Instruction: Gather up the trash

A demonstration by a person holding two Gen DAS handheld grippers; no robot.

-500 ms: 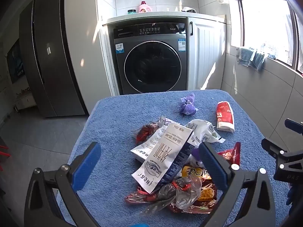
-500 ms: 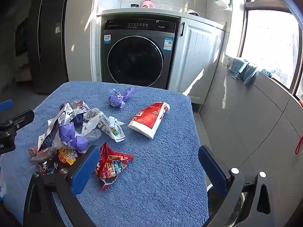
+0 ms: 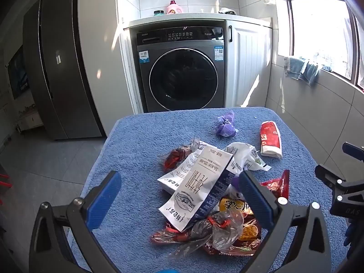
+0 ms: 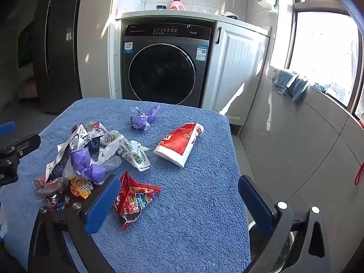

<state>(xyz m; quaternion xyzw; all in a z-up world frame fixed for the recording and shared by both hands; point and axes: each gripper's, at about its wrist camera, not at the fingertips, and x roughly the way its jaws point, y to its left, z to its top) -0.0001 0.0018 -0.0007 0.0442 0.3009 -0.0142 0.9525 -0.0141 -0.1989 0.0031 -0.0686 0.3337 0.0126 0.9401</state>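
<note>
Your surface wears rough blue terry cloth (image 3: 136, 150). On it you have crinkled glossy plastic wrappers (image 3: 218, 229), a printed paper carton (image 3: 200, 188), and matt purple crumpled film (image 4: 142, 119).

Both wrist views look down across the blue-towelled table (image 3: 136, 136) toward the washing machine (image 4: 163, 68).

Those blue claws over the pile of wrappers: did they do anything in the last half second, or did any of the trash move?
Nothing visibly changed. Both the left claw and the right claw hang wide open and empty over the blue towel, and the wrappers lie where they were.
</note>
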